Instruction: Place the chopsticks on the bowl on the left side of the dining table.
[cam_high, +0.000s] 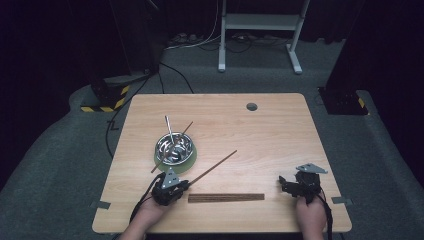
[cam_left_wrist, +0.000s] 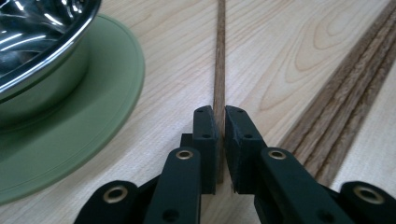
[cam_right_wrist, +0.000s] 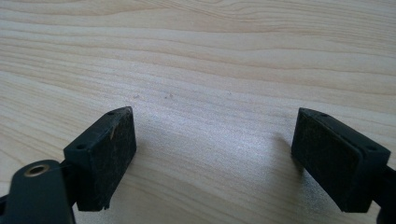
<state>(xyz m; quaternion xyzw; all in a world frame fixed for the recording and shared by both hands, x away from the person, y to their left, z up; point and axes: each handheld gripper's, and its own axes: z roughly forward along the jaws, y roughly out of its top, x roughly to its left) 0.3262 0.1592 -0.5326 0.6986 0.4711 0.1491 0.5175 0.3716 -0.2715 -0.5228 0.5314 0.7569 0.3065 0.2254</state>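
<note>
One chopstick (cam_left_wrist: 219, 70) clamped in left tool (cam_left_wrist: 220, 135), right tool (cam_right_wrist: 215, 154) jaws apart, one steel bowl (cam_high: 174, 146).

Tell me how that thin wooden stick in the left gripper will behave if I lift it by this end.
The stick is long, thin and straight, so probably light and fairly stiff. The left gripper pinches it near one end, so the far end may sag or pivot. Its slim section could snap under side load.

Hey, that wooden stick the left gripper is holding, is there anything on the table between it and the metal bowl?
Nothing visible does. The left gripper is shut on the wooden stick, and bare table lies between it and the green plate under the metal bowl.
</note>
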